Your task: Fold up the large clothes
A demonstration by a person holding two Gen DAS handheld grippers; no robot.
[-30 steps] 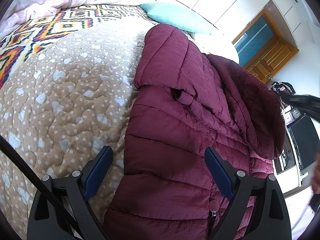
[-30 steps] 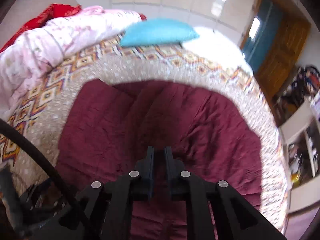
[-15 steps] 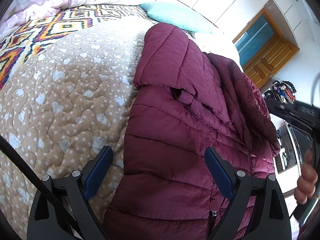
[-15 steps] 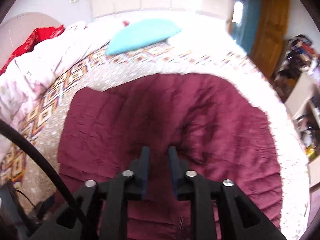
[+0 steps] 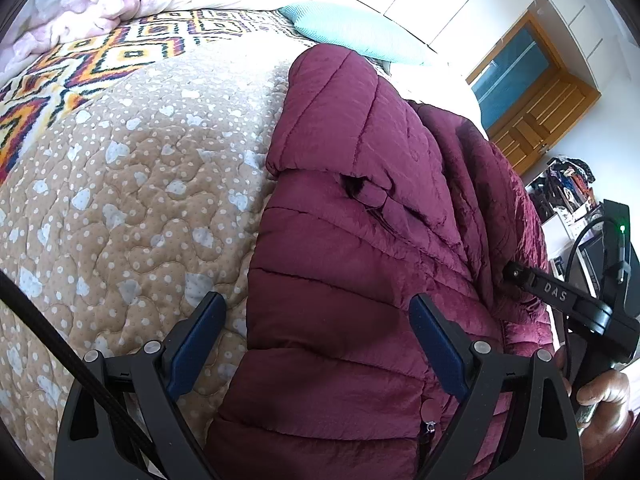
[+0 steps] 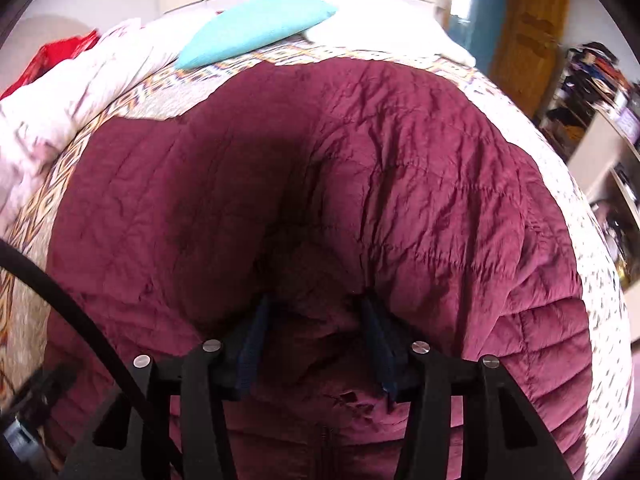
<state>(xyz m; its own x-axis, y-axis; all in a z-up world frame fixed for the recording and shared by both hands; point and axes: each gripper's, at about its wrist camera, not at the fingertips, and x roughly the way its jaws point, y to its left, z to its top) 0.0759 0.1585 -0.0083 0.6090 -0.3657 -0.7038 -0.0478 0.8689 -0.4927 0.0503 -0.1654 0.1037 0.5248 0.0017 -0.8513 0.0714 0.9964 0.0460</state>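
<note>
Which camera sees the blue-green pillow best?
The right wrist view: the turquoise pillow lies whole and unblocked on the patterned bedspread beyond the maroon jacket. The left wrist view shows it too, flattened near the frame's top, its near edge behind the jacket.

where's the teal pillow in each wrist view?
Left wrist: teal pillow top centre, just beyond the far end of the maroon puffer jacket.
Right wrist: teal pillow upper left of centre, beyond the jacket.
Shared landmark: wooden door, upper right in both.

Our bed (image 5: 132,184), quilted tan with pale dots.
On it we see a maroon puffer jacket (image 5: 352,280), a turquoise pillow (image 5: 352,32) and a pink-white duvet (image 6: 60,96).
</note>
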